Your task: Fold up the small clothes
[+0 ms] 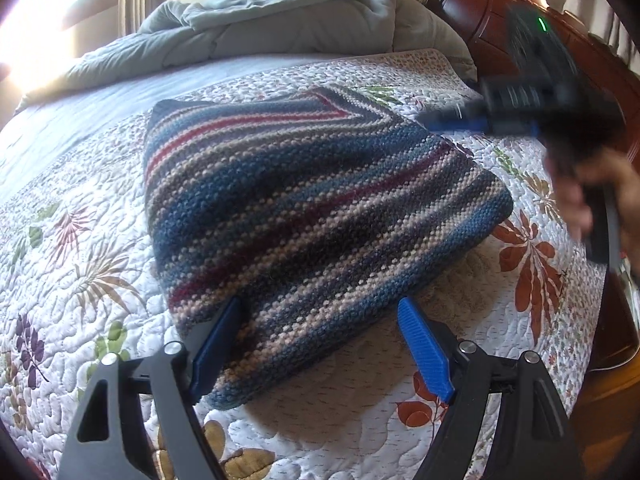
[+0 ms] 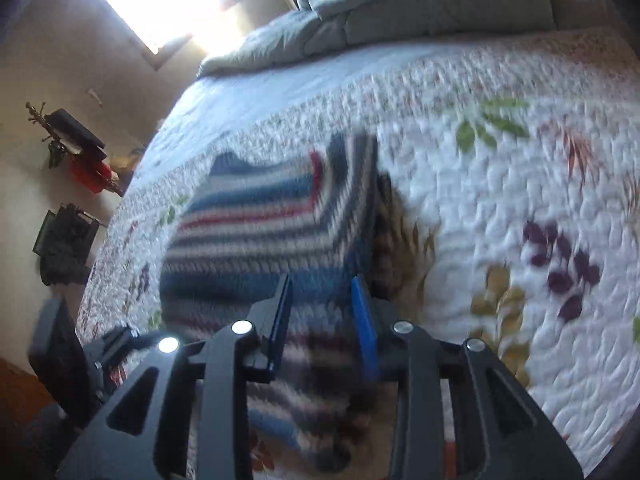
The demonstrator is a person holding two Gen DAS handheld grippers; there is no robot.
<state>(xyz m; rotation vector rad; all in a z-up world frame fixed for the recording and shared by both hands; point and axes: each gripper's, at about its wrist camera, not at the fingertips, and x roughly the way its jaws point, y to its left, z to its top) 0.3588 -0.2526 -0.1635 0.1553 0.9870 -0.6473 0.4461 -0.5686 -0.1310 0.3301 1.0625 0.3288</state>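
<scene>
A striped knit garment (image 1: 304,216) in blue, grey, beige and red lies folded flat on the floral quilt (image 1: 80,280). My left gripper (image 1: 320,308) is open, its blue fingers (image 1: 424,352) straddling the garment's near edge just above it, holding nothing. My right gripper (image 1: 452,118) shows blurred at the garment's far right edge. In the right wrist view the right gripper (image 2: 322,284) is partly open above the same garment (image 2: 260,232), nothing held between its fingers (image 2: 364,320). The view is motion-blurred.
A grey rumpled duvet (image 1: 280,20) is piled at the head of the bed. A dark wooden footboard (image 1: 520,20) curves along the right. A bright window (image 2: 160,0) and a wall rack with dark items (image 2: 76,152) lie beyond the bed's left side.
</scene>
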